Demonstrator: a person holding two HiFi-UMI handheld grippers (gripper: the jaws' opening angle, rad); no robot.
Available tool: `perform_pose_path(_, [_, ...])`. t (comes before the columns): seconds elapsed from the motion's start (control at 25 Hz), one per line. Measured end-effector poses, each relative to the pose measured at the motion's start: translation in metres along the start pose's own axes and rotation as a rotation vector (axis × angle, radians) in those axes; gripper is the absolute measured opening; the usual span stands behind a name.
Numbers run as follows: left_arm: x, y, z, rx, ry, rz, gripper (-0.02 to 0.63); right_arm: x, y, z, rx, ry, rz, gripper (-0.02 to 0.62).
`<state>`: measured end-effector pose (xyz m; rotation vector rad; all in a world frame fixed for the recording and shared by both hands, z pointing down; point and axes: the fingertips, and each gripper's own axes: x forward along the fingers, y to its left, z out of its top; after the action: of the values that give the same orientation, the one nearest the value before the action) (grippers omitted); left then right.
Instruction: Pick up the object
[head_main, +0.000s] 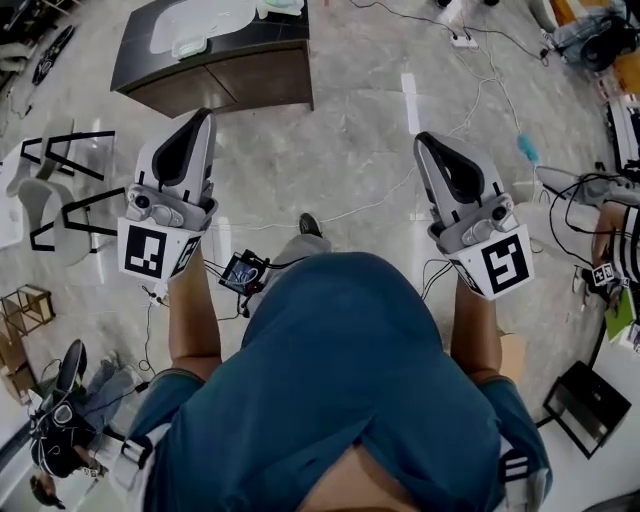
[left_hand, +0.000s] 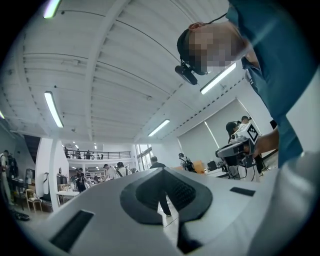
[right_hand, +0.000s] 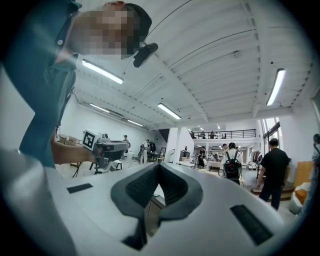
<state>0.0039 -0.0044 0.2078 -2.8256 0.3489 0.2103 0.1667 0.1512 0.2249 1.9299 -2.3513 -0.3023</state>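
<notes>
I hold both grippers up in front of my chest, pointing forward over the floor. My left gripper (head_main: 206, 114) has its jaws closed together with nothing between them. The right gripper (head_main: 421, 139) is shut and empty as well. Ahead of them stands a low dark table (head_main: 215, 70) with a white tray-like thing (head_main: 200, 25) on top; both grippers are well short of it. In the left gripper view the closed jaws (left_hand: 162, 170) point across a hall, and the right gripper (left_hand: 235, 150) shows at the side. The right gripper view shows its closed jaws (right_hand: 159, 165) and the left gripper (right_hand: 111, 147).
Black-framed chairs (head_main: 60, 190) stand at the left. Cables run across the grey floor to a power strip (head_main: 463, 40). A black box (head_main: 585, 405) sits at the lower right. A small screen device (head_main: 242, 272) hangs by my waist. Several people (right_hand: 272, 172) stand in the hall.
</notes>
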Motion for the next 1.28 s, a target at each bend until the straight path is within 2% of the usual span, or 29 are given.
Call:
perform_pose_path(0.28, [0.01, 0.055, -0.029, -0.044, 0.008, 0.02, 0.003, 0.066, -0.014, 0.001, -0.015, -0.002, 0.015, 0.014])
perform_pose_path(0.68, [0.045, 0.092, -0.047, -0.067, 0.019, 0.058, 0.003, 0.113, -0.054, -0.005, -0.02, 0.011, 0.056, 0.014])
perform_pose_path(0.96, [0.094, 0.11, -0.072, -0.039, 0.082, 0.141, 0.003, 0.149, -0.111, -0.036, 0.027, -0.03, 0.14, 0.014])
perform_pose_path(1.28, [0.159, 0.129, -0.078, 0.011, 0.099, 0.23, 0.003, 0.188, -0.181, -0.055, 0.044, -0.06, 0.258, 0.014])
